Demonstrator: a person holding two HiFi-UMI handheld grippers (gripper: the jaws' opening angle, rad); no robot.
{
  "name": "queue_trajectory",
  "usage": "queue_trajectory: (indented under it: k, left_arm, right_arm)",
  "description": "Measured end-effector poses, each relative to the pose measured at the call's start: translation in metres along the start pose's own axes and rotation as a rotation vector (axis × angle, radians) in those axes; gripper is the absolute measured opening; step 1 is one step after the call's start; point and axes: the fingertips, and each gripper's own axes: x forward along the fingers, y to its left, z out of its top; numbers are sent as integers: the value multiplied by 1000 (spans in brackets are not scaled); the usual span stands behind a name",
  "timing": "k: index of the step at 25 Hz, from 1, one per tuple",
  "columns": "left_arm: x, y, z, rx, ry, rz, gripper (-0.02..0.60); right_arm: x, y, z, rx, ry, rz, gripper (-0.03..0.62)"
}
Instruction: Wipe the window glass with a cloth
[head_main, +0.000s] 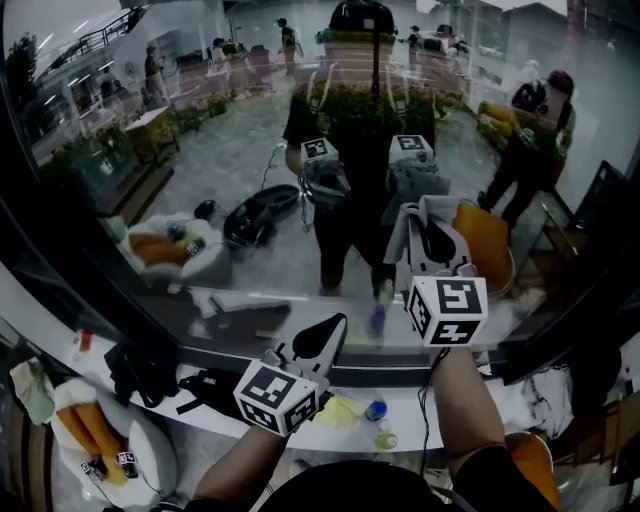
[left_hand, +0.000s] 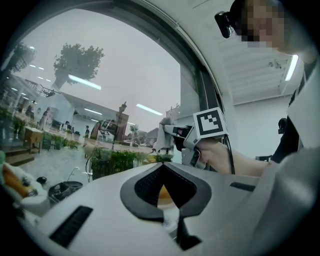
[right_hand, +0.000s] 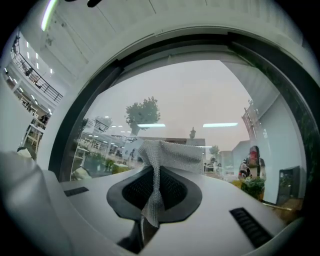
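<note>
The window glass (head_main: 200, 150) fills the upper head view and mirrors the room. A grey mesh cloth (head_main: 421, 222) is pressed up against the pane, and my right gripper (head_main: 432, 262) is shut on it. In the right gripper view the cloth (right_hand: 165, 155) hangs between the closed jaws in front of the glass (right_hand: 190, 95). My left gripper (head_main: 322, 340) is lower and to the left, above the sill, shut with nothing in it. The left gripper view shows its own jaws (left_hand: 162, 166) closed, with the right gripper (left_hand: 185, 137) and the cloth (left_hand: 162, 134) beyond.
A dark window frame (head_main: 420, 372) runs along the bottom of the pane above a white sill (head_main: 330, 435). On the sill lie a black bag (head_main: 140, 370), a yellow item (head_main: 345, 410) and a small blue-capped bottle (head_main: 376, 408). An orange seat (head_main: 535, 460) stands lower right.
</note>
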Motion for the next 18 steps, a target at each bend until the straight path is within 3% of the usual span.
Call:
queue_trajectory:
  k: [4, 10, 18]
  left_arm:
    - [-27, 23, -2, -10, -13, 27, 6]
    - [-71, 62, -3, 60, -8, 94, 6]
    - [-130, 109, -3, 70, 4, 187, 6]
  right_arm:
    - [16, 45, -1, -11, 14, 39, 43]
    - [44, 114, 0, -12, 27, 105, 43]
    - [77, 202, 2, 7, 29, 191, 43]
